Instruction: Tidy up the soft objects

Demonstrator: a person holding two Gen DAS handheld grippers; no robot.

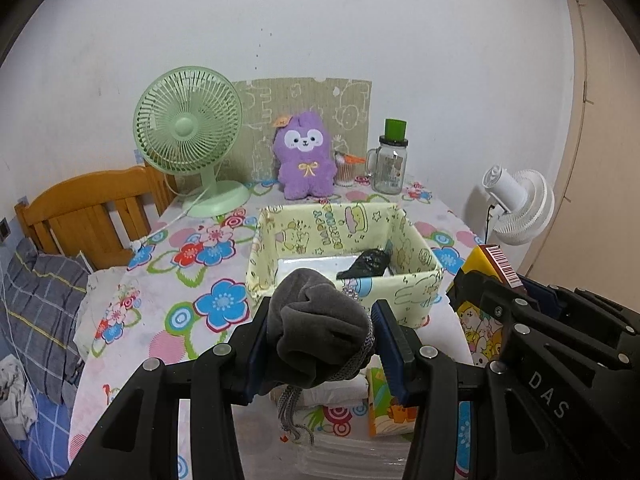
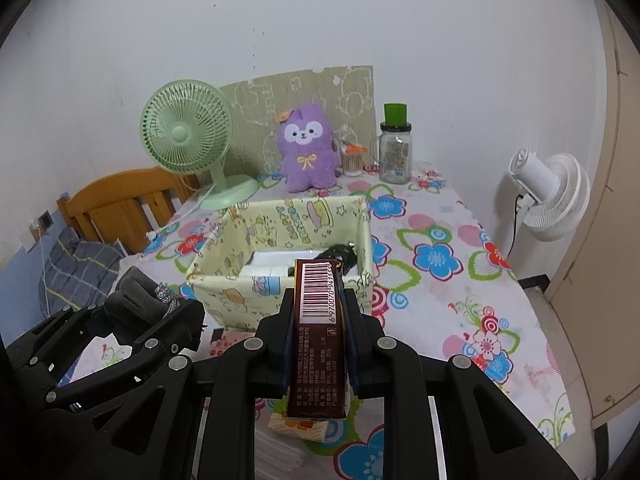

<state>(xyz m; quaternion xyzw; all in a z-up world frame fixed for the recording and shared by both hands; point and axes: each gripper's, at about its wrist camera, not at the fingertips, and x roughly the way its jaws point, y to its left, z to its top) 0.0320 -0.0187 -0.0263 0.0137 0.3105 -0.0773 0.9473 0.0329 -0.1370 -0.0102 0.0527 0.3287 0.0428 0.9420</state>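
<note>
Both grippers point down over the table's near edge, each clamped on one item.
The left gripper (image 1: 320,344) squeezes a soft, crumpled grey pouch (image 1: 316,332); the right gripper (image 2: 318,336) pinches a flat brown packet (image 2: 318,328) before the paper-covered box (image 2: 280,240).

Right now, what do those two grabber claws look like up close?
Both grabbers are black plastic, built from chunky jointed bars pinned with round silver bolts. The left gripper has flat dark blue pads lining its two fingers, and so does the right gripper. White letters reading DAS mark the right one's side. No hands, sleeves or cables show.
</note>
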